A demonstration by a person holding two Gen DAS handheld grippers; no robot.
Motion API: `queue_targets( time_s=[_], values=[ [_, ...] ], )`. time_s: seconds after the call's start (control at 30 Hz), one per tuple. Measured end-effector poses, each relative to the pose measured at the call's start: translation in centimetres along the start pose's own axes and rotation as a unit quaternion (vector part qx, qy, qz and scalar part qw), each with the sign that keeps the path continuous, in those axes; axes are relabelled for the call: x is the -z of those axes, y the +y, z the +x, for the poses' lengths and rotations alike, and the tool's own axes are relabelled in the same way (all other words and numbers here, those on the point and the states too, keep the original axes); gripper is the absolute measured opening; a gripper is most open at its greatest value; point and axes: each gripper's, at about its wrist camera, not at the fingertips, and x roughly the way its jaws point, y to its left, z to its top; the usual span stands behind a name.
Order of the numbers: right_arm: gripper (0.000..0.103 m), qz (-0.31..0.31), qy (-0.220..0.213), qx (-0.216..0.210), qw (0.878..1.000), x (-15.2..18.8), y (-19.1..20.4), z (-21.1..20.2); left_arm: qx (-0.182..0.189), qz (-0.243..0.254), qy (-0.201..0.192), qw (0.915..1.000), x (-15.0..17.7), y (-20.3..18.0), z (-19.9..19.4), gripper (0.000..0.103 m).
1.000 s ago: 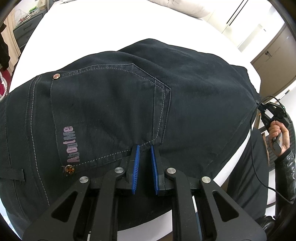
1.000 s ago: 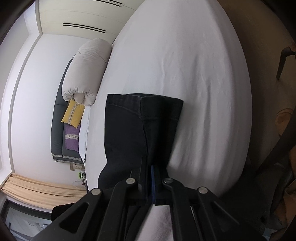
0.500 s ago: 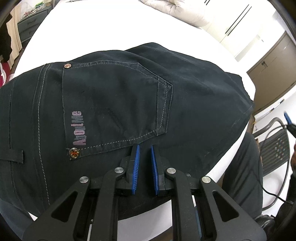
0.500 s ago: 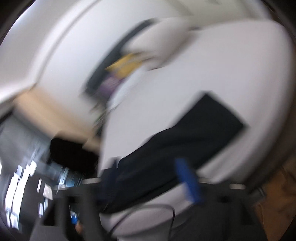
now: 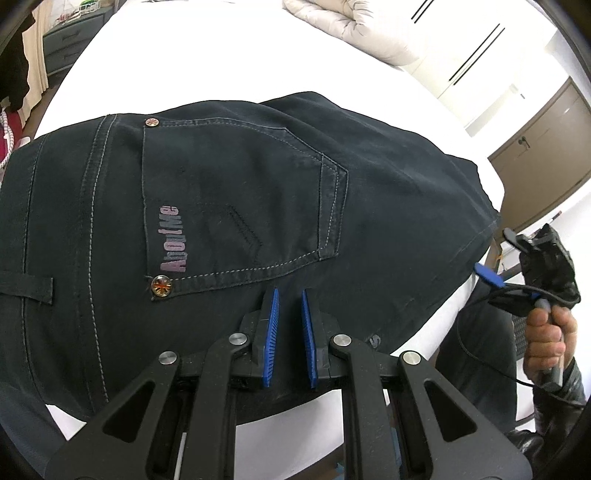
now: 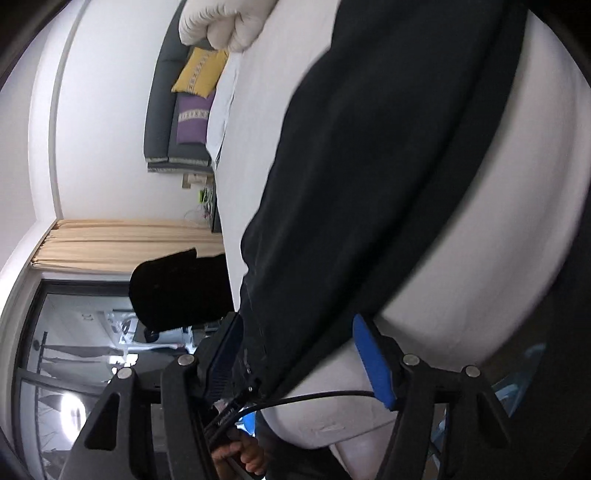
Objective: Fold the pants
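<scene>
a pair of dark navy denim pants [image 5: 258, 221] lies spread over the white sheeted bed [image 5: 221, 62], filling the middle of the left wrist view, with a stitched back pocket [image 5: 240, 206] facing up (a pinkish printed word runs along its left edge, and a small round metal rivet [image 5: 161, 285] sits at its lower left corner). at the bottom centre of that frame the left gripper [image 5: 290, 314] points down at the cloth just below the pocket; its blue ribbed pads [image 5: 271, 332] stand nearly together with only a narrow gap, and whether a pinch of fabric sits between them cannot be told. at the right edge of the frame a hand [image 5: 546, 339] holds the right gripper [image 5: 491, 277] just beside the far end of the pants, off the bed's edge. in the right wrist view the right gripper [image 6: 295, 354] has its blue pads [image 6: 373, 362] well apart and closing, with the dark pants [image 6: 369, 166] running between them from the lower centre to the upper right, the pads not pressing on the cloth. a cream rolled duvet [image 6: 225, 22] lies at the top of that frame.
</scene>
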Motion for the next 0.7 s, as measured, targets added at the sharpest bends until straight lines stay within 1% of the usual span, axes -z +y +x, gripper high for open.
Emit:
queue_targets(
  time_s=[0.1, 0.2, 0.23, 0.27, 0.3, 0.33, 0.37, 0.4, 0.57, 0.63, 0.7],
  values=[
    [0.066, -0.005, -0.008, -0.015, 1.0, -0.3, 0.1, 0.6, -0.001, 0.001, 0.0, 1.0, -0.2, -0.2, 0.1, 0.012],
    [0.065, -0.017, -0.006, -0.014, 1.0, -0.8, 0.6, 1.9, -0.002, 0.001, 0.0, 1.0, -0.2, -0.3, 0.1, 0.012],
    [0.058, -0.016, -0.004, -0.012, 1.0, -1.1, 0.5, 2.3, -0.002, 0.001, 0.0, 1.0, -0.1, -0.3, 0.1, 0.012],
    [0.044, -0.012, -0.001, -0.008, 1.0, -1.2, 0.2, 2.4, -0.003, 0.002, 0.001, 1.0, -0.2, -0.4, 0.2, 0.012],
    [0.033, -0.008, 0.003, 0.002, 1.0, -1.3, -0.1, 2.7, -0.003, 0.003, 0.001, 1.0, -0.2, -0.4, 0.2, 0.012],
    [0.007, -0.005, 0.006, 0.02, 1.0, -1.3, -0.5, 2.9, -0.004, 0.004, 0.002, 1.0, -0.2, -0.4, 0.2, 0.012],
    [0.004, -0.004, 0.007, 0.029, 1.0, -1.1, -0.6, 3.0, -0.005, 0.005, 0.003, 1.0, -0.3, -0.6, 0.3, 0.012],
    [0.004, -0.001, 0.006, 0.024, 1.0, -0.8, -1.0, 2.6, -0.006, 0.006, 0.005, 1.0, -0.4, -0.8, 0.4, 0.012],
    [0.003, -0.021, -0.02, 0.039, 0.999, 0.6, -1.6, 0.2, -0.01, 0.018, 0.012, 0.9997, -0.3, -1.2, 0.4, 0.012],
    [0.003, -0.021, -0.018, 0.037, 0.999, 0.7, -2.3, 0.2, -0.009, 0.015, 0.011, 0.9998, -0.4, -1.2, 0.5, 0.012],
    [0.001, -0.041, -0.012, 0.045, 0.998, 0.5, -1.9, 0.2, -0.008, 0.01, 0.01, 0.9999, -0.4, -1.0, 0.6, 0.012]
  ],
)
